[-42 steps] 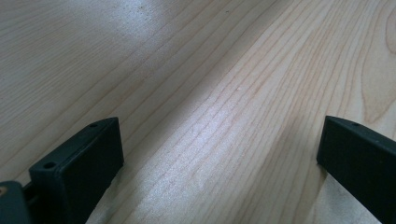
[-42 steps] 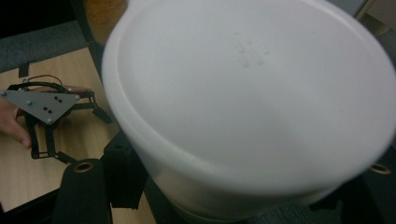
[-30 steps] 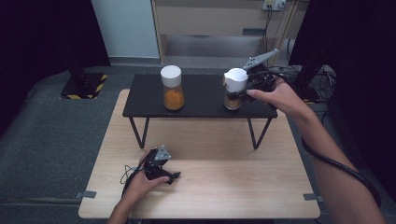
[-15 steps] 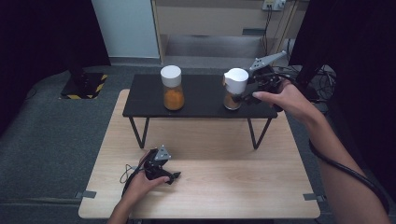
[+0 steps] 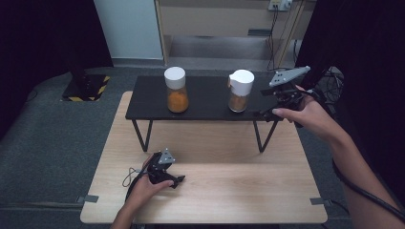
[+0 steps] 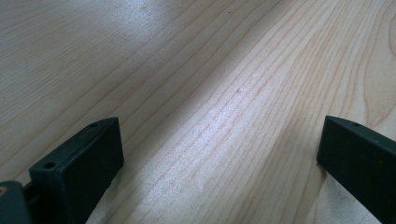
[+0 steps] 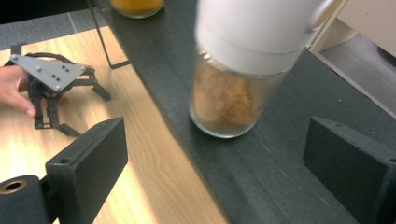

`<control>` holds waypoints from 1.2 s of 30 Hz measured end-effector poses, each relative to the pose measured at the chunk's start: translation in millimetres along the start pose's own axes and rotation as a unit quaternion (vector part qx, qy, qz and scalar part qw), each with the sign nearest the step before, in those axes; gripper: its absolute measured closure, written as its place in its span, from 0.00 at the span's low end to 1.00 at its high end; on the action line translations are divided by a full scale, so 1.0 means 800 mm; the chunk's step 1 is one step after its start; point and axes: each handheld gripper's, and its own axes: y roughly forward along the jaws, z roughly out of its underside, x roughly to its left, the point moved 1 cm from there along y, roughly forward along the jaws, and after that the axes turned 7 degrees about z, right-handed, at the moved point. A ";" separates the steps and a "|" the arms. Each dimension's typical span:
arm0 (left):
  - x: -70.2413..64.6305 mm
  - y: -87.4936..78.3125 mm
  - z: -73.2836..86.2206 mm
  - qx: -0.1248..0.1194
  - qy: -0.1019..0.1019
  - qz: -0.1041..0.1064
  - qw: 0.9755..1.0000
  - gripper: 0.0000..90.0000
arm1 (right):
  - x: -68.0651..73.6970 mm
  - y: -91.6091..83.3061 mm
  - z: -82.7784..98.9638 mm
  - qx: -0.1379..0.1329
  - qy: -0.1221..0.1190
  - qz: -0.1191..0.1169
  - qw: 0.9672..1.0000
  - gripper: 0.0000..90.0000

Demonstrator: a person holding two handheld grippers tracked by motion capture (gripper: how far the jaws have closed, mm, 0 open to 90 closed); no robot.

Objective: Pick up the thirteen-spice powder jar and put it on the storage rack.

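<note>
High view is showing my right claw (image 5: 267,102) sitting just off the right side of the brown-filled jar (image 5: 240,90), jaws having just been opening, nothing between them now. That jar (white cap, brownish contents) is standing upright on the black shelf (image 5: 205,107), well apart from the orange-filled jar (image 5: 176,89) at the shelf's left. I am judging the placing done and the let-go finished; backing the hand away looks like what is remaining. My left claw (image 5: 177,180) is resting on the wooden counter (image 5: 229,191), jaws apart, gripping nothing.
</note>
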 end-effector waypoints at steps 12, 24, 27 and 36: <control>-0.001 0.000 0.000 -0.001 -0.001 -0.002 1.000 0.00 | 0.057 -0.001 0.026 0.004 -0.036 0.000 0.999 0.08; -0.001 0.000 0.000 -0.001 -0.001 -0.002 1.000 0.00 | 0.096 0.026 0.053 0.035 -0.053 -0.009 0.998 0.09; -0.001 0.000 0.000 -0.001 -0.001 -0.002 1.000 0.00 | 0.100 0.033 0.063 0.036 -0.048 -0.012 0.998 0.09; -0.001 0.000 0.000 -0.001 -0.001 -0.002 1.000 0.00 | 0.110 0.051 0.088 0.047 -0.033 -0.012 0.998 0.09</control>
